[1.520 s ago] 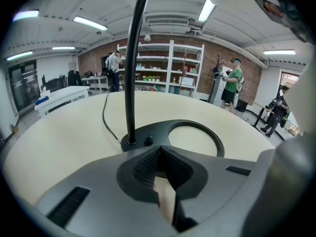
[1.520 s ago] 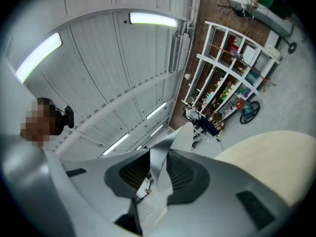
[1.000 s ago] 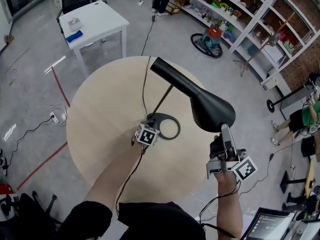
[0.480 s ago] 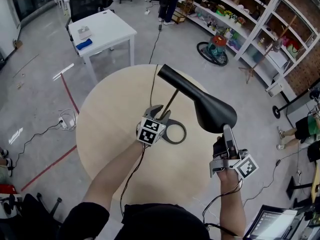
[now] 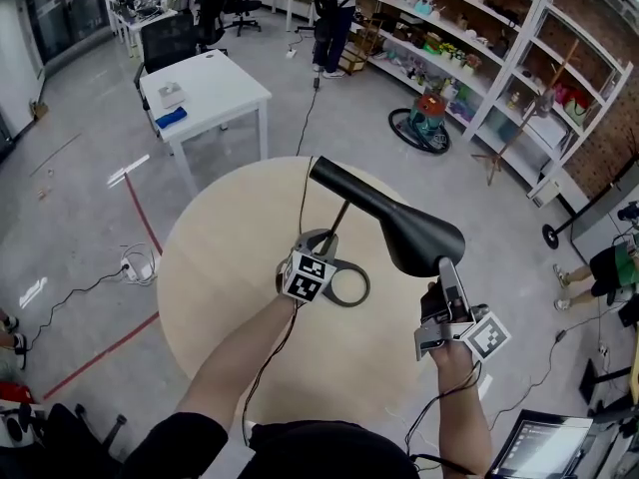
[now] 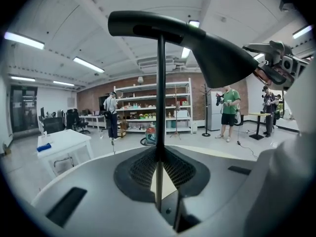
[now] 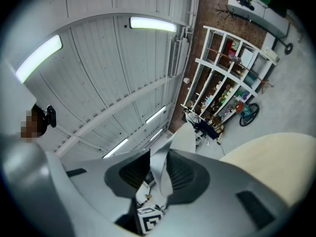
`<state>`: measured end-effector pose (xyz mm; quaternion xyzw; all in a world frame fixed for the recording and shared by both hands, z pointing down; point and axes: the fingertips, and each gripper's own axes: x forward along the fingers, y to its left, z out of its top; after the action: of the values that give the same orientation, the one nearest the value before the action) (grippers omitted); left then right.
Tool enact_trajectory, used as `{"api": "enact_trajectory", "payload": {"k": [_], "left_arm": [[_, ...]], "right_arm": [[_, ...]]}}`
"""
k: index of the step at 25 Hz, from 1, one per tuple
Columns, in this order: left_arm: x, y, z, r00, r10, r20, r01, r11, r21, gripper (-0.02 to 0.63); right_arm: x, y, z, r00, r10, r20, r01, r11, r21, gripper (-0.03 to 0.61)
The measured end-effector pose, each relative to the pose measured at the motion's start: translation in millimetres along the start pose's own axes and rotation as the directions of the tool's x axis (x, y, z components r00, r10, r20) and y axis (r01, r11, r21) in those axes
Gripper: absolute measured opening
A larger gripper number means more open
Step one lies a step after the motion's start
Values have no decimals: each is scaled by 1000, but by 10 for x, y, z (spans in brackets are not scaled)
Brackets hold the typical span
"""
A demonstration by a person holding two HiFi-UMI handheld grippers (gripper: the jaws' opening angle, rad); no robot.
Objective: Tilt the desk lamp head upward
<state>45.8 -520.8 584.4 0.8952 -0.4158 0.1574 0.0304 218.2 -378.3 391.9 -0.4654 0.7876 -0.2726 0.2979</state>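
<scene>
Between the jaws of the left gripper [image 5: 317, 239], which have just been closing, runs the lamp's thin stem [image 5: 337, 218]. It is pinched low, just above the ring base [image 5: 349, 287], likely to steady the lamp. Beyond and above that gripper hangs the lamp head [image 5: 399, 218], and the right gripper [image 5: 443, 265] clamps its wide rim from below, placed to lever it up. Open air lies above; the table [image 5: 210, 267] edge sits near the right gripper.
</scene>
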Motion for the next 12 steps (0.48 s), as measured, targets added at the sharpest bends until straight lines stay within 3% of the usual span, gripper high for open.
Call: {"api": "enact_trajectory", "payload": {"k": [8, 12], "left_arm": [[17, -6, -33, 1000, -13, -1, 13, 1000, 6, 48], [64, 29, -129, 999, -14, -44, 14, 1000, 8, 48]], "right_arm": [[49, 154, 159, 1000, -11, -17, 9, 997, -80, 107], [139, 221, 226, 999, -26, -34, 22, 993, -114, 107]]}}
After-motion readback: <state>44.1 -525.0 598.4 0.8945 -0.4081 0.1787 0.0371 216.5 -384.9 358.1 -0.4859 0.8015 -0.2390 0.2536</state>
